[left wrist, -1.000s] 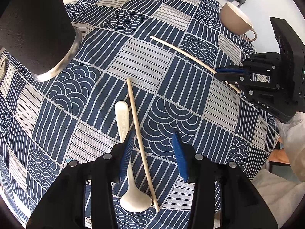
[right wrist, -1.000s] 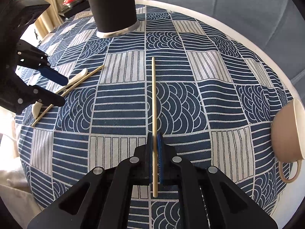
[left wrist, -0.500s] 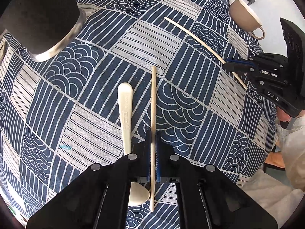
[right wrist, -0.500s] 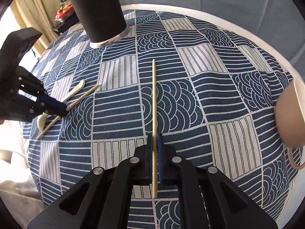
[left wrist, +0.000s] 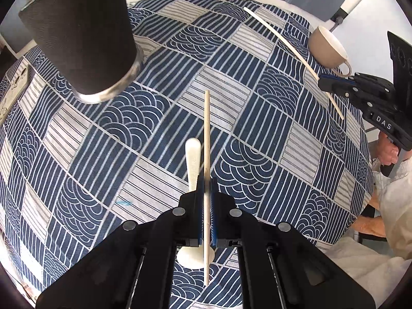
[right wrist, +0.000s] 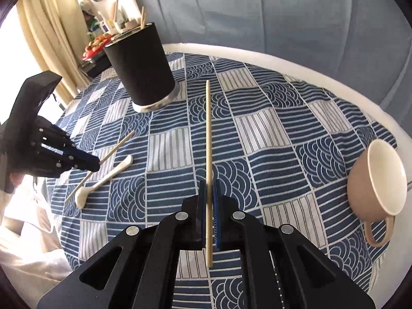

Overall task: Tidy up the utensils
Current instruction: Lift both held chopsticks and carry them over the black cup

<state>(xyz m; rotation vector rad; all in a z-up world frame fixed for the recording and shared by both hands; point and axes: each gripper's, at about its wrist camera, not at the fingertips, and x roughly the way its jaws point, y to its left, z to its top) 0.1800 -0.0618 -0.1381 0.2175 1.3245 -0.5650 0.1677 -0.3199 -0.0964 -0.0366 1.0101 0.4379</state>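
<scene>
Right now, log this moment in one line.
left gripper: shut on chopstick | right gripper: shut on second chopstick | spoon: on cloth

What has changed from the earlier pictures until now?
The left tool closed on the chopstick beside the spoon and lifted it off the cloth. The right tool, already clamped on the other chopstick, also raised its stick. The spoon, the black holder and the cup stayed where they were.

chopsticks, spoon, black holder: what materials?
Chopsticks: likely bamboo or wood; pale tan, matte. Spoon: probably ceramic or melamine; smooth glossy white. Black holder: matte, finely textured wall, shiny metal-looking base ring; body material unclear.
</scene>
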